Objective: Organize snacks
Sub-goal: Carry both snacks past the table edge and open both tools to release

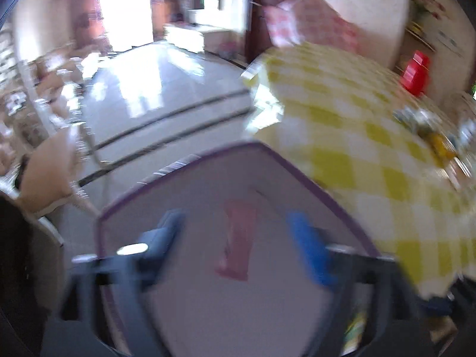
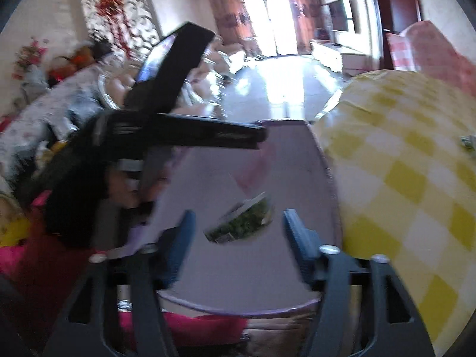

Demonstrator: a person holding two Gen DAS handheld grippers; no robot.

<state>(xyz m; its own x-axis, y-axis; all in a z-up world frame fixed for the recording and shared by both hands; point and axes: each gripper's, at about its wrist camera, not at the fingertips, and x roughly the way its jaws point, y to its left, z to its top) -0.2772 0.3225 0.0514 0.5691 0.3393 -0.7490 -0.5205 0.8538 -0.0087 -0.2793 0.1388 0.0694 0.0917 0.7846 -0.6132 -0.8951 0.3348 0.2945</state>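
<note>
Sadly no writing reads; each hand-held gripper, left [image 1: 238, 238] and right [image 2: 238, 226], gapes over the tray [image 1: 297, 178].

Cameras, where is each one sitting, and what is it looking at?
Left wrist: sits on the left gripper, looking down at a pink packet in the purple-rimmed tray; its blue fingers show, spread.
Right wrist: sits on the right gripper, above a green packet in the tray; the left gripper's black body shows.
Shared: tray, yellow checked tablecloth, sunny room.
</note>
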